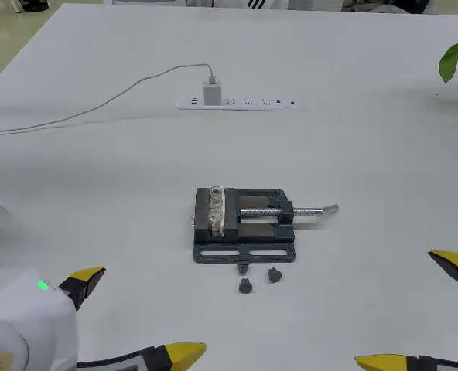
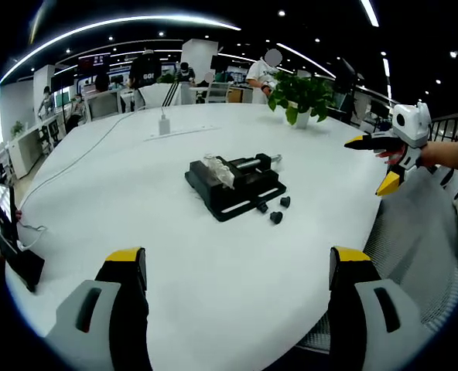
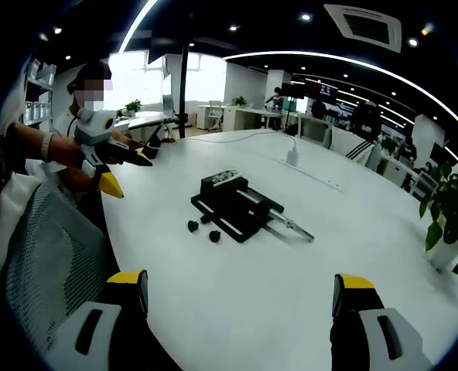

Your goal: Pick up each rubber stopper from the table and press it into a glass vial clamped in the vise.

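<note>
Table (image 1: 368, 154): white.
Vise (image 1: 248, 249): dark, mid-table, screw handle pointing right.
Glass vials (image 1: 216, 209): clear, in a row clamped between the vise jaws.
Rubber stoppers (image 1: 246, 286) (image 1: 275, 274): two, dark, lying on the table just in front of the vise, near each other, not touching.
Left gripper (image 1: 136, 317): near-left, fingers spread wide, holding nothing.
Right gripper (image 1: 413, 311): near-right, fingers spread wide, holding nothing.
Power strip (image 1: 240, 103): far side, white charger (image 1: 213, 93) plugged in.

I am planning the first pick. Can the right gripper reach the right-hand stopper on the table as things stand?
Probably yes. The right gripper has its jaws open, and bare table lies between it and the stopper, which sits apart from the vise.
</note>
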{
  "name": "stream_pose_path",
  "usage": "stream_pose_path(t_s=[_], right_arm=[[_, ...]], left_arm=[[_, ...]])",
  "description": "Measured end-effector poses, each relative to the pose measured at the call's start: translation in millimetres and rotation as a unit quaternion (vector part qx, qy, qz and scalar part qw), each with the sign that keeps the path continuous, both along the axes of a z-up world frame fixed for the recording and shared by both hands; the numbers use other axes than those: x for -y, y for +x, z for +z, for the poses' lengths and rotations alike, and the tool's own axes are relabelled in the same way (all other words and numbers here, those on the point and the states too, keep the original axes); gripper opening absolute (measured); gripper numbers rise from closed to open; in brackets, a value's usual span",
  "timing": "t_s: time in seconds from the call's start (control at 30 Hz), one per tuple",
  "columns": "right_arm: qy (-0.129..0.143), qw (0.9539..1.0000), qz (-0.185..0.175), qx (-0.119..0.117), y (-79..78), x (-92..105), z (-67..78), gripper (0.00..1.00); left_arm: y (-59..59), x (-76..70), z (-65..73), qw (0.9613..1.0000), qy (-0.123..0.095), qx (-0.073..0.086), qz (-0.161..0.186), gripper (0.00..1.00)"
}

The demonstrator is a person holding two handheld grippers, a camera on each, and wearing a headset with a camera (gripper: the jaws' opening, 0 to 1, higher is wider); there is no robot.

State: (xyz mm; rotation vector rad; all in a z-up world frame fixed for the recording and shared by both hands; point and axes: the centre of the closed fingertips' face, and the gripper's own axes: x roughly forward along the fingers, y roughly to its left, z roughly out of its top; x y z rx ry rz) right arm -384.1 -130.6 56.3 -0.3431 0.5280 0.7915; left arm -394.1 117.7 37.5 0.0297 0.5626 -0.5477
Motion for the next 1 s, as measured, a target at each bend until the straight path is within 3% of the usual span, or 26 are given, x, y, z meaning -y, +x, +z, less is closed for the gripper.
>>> stream_pose_path(t_s=[0.2,0.37,0.57,0.7,1.0], right_arm=[[0.002,0.9998,0.001,0.018,12.7,-13.0,6.0,0.97],[0.002,0.9998,0.006,0.018,20.1,-28.1,6.7,0.94],[-0.018,0.9997,0.010,0.013,27.8,-46.5,-3.5,0.91],[-0.035,0.9988,0.004,0.035,34.3,-59.9,-7.0,0.80],[-0.020,0.9995,-0.017,0.019,49.0,-86.0,-23.8,0.63]], left_arm=[[2.5,0.2,0.5,1.0000,0.000,0.001,-0.002,0.98],[0.6,3.0,-0.3,0.9999,0.004,-0.001,-0.013,0.98],[0.1,4.4,0.5,0.9998,0.003,0.000,-0.018,0.97],[-0.9,5.1,0.5,0.9998,0.003,0.000,-0.018,0.97],[-5.2,7.3,-2.9,0.9998,0.000,-0.004,-0.019,0.96]])
